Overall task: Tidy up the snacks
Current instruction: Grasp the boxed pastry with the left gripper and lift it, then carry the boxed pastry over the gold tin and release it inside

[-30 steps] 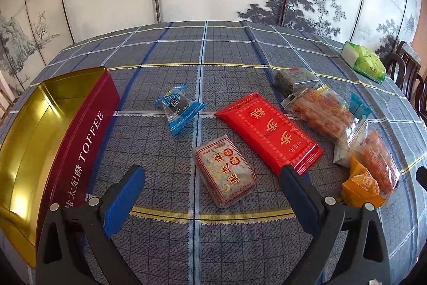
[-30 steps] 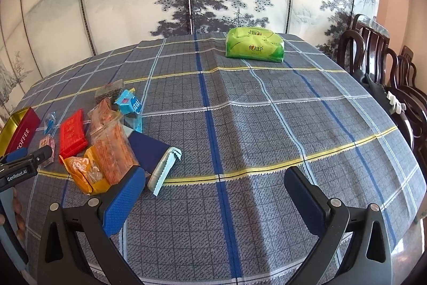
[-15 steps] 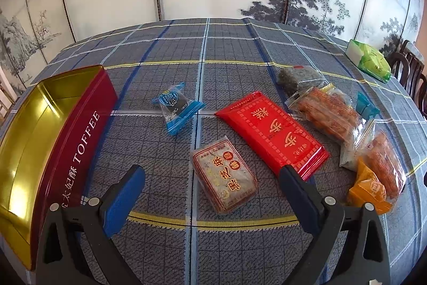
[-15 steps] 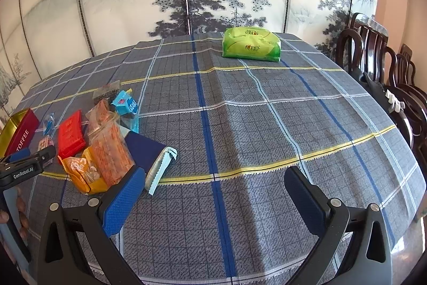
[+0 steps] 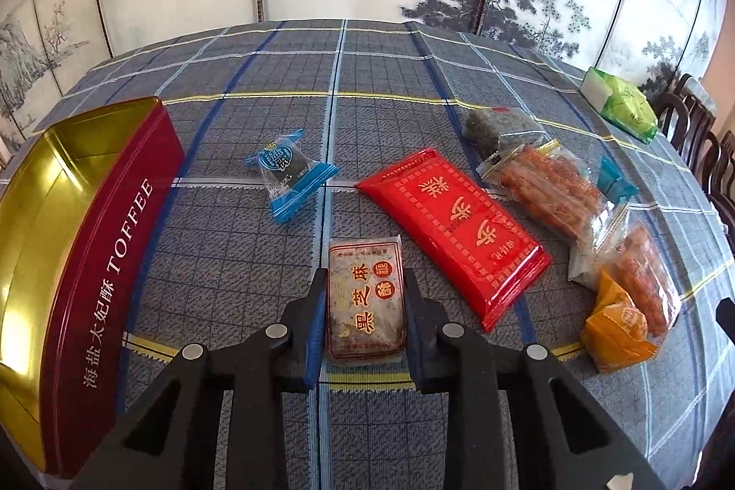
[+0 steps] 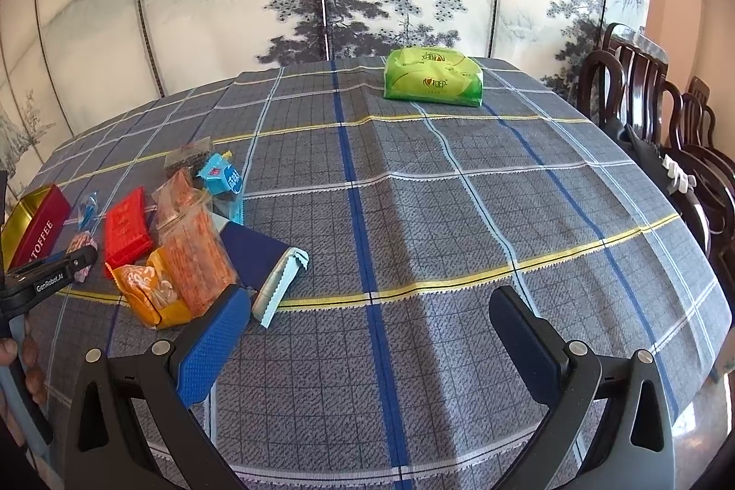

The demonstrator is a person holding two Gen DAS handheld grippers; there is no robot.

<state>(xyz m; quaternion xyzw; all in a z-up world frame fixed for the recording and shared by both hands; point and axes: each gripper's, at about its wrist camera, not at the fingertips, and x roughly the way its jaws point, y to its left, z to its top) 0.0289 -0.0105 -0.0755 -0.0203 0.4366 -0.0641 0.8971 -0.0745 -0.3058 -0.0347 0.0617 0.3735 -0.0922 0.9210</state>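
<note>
The left claw [image 5: 365, 306] is closing, with a small brown snack pack [image 5: 366, 299] between its two blue pads. The pads sit right against the long sides of the pack, which lies flat on the checked cloth of the desk [image 5: 257, 260], near the close edge. I cannot quite tell if the pads are squeezing it hard yet.

To the left, by the left edge of the desk, stands an open red and gold tin [image 5: 92, 242] with the word TOFFEE on its side. Beyond the pack lies a blue candy [image 5: 287, 173]. To the right lies a flat red packet [image 5: 452, 230], and past it a heap of clear bags of orange sticks [image 5: 551, 187] and an orange packet [image 5: 618, 327].

The right claw [image 6: 367, 334] is wide open with nothing in it, over bare cloth. A dark blue pouch [image 6: 257, 251] lies just beside its left pad. A green tissue pack [image 6: 434, 81] sits near the far edge of the desk. Dark wooden chairs [image 6: 643, 95] stand at the right side.
</note>
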